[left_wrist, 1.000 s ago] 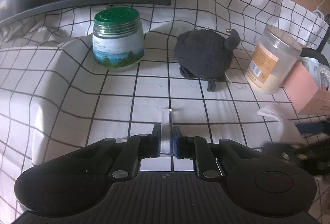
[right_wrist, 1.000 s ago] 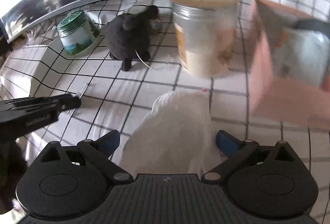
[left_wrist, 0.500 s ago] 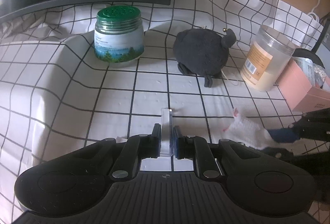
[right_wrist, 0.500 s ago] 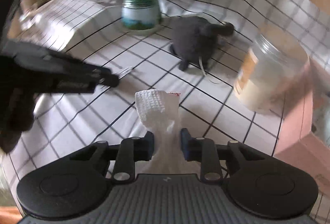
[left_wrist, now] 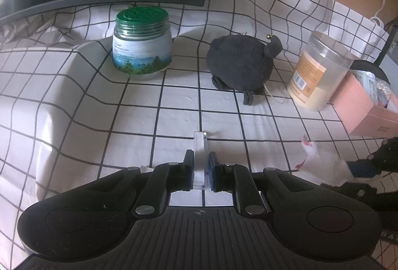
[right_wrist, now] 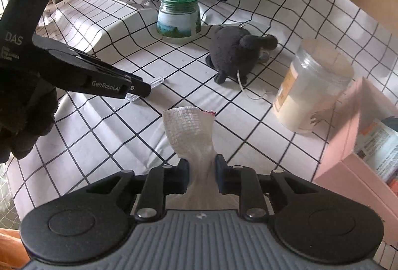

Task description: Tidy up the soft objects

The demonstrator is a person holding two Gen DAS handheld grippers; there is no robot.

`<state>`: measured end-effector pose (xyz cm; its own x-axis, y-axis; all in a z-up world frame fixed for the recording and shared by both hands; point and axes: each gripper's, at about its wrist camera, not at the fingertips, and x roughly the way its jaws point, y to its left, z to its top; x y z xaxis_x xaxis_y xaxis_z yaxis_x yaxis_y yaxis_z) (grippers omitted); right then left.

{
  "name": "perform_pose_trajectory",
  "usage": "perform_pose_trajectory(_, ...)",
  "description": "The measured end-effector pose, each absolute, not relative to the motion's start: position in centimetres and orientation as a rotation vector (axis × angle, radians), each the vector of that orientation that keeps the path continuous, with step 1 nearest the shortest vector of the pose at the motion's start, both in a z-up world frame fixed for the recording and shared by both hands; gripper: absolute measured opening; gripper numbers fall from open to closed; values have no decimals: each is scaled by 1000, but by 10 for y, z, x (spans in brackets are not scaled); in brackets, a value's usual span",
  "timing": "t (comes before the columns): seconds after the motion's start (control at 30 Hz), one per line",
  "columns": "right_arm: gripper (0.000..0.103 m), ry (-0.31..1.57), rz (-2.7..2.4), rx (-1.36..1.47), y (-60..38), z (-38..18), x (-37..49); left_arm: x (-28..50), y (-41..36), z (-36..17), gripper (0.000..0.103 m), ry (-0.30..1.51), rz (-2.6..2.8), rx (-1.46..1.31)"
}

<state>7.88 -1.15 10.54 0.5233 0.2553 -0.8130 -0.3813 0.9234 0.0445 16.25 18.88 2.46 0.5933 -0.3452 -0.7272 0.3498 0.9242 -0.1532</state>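
Since half a second ago the white cloth (right_wrist: pixel 191 130) has been carried a bit further in over the checked tablecloth (right_wrist: pixel 104 125), pinched tight between the right gripper (right_wrist: pixel 201 174) fingers and held clear of the surface, its free end flared out ahead. "GenRobot.AI" can be read on the left gripper (right_wrist: pixel 141 91) finger and "DAS" on its body, which is gripped by a black-gloved hand (right_wrist: pixel 22 108) and angled down toward the cloth. A clear plastic strip (left_wrist: pixel 200 158) is clamped in its narrow jaws. Further back a green-lidded jar (left_wrist: pixel 141 43), a dark plush toy (left_wrist: pixel 240 65) and an orange-labelled jar (left_wrist: pixel 318 71) are lined up, with a pink box (left_wrist: pixel 360 108) just beside the last; label text is too small to read.
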Motion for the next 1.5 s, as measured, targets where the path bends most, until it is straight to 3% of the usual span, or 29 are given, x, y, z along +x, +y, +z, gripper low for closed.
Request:
perform_pose_trajectory(0.63, 17, 861, 382, -113, -17, 143, 92, 152, 195, 65, 14, 737, -387, -14)
perform_pose_trajectory(0.93, 17, 654, 356, -47, -42, 236, 156, 194, 185, 151, 14, 521, -380, 68)
perform_pose_trajectory(1.17, 17, 522, 201, -59, -107, 282, 172, 227, 144, 197, 14, 409, -418, 83)
perform_pose_trajectory(1.5, 17, 545, -40, -8, -213, 267, 155, 238, 17, 197, 14, 443, -664, 88)
